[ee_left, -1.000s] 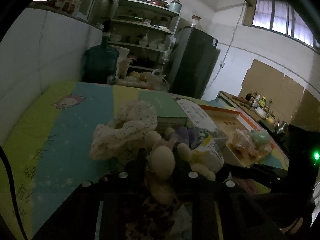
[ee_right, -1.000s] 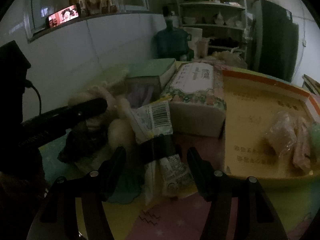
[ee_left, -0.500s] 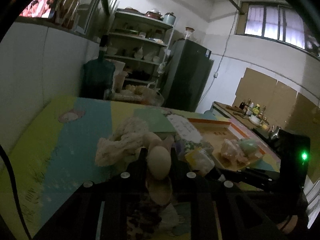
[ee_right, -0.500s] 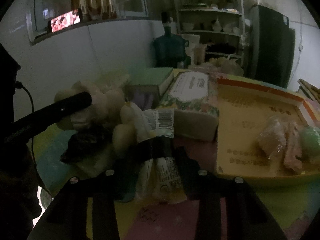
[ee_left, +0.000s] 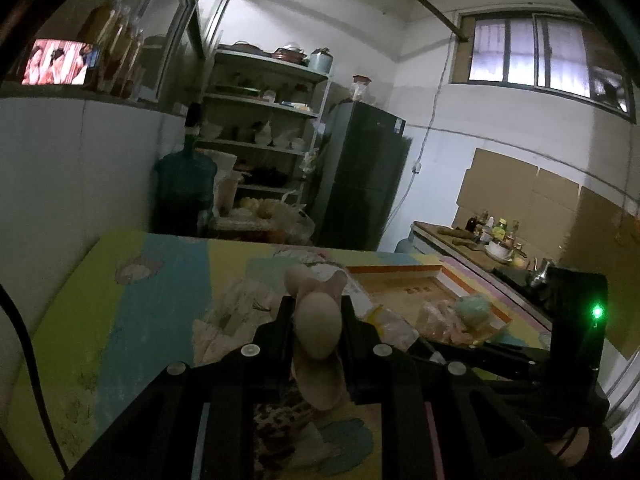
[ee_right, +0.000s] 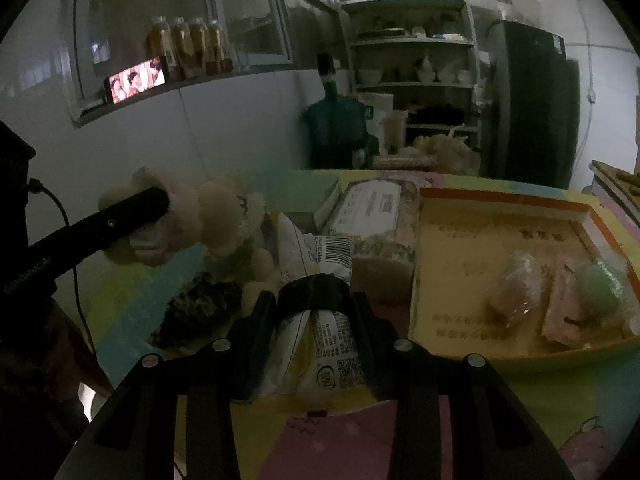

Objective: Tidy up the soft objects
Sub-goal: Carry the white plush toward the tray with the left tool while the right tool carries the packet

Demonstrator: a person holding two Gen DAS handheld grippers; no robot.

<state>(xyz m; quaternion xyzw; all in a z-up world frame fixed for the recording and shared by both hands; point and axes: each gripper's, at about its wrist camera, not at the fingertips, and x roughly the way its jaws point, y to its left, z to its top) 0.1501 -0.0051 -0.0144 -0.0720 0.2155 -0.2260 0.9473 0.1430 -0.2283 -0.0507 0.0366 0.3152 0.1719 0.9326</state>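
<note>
Left claw (ee_left: 316, 320) grips plush toy (ee_left: 318, 332) above mat (ee_left: 140, 312).

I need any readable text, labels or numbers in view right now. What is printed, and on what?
Nothing can be quoted with confidence.
Plastic packet held in the right hand-held gripper: barcode, QR code and fine print, too small.
Tissue pack: framed label, blurred.
Shallow cardboard box: rows of printed characters, unreadable.
Left hand-held gripper arm: faint side lettering, illegible.

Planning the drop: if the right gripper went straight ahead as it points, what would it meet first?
Likely the tissue pack, just ahead of the packet the right gripper holds; depth is unclear.
</note>
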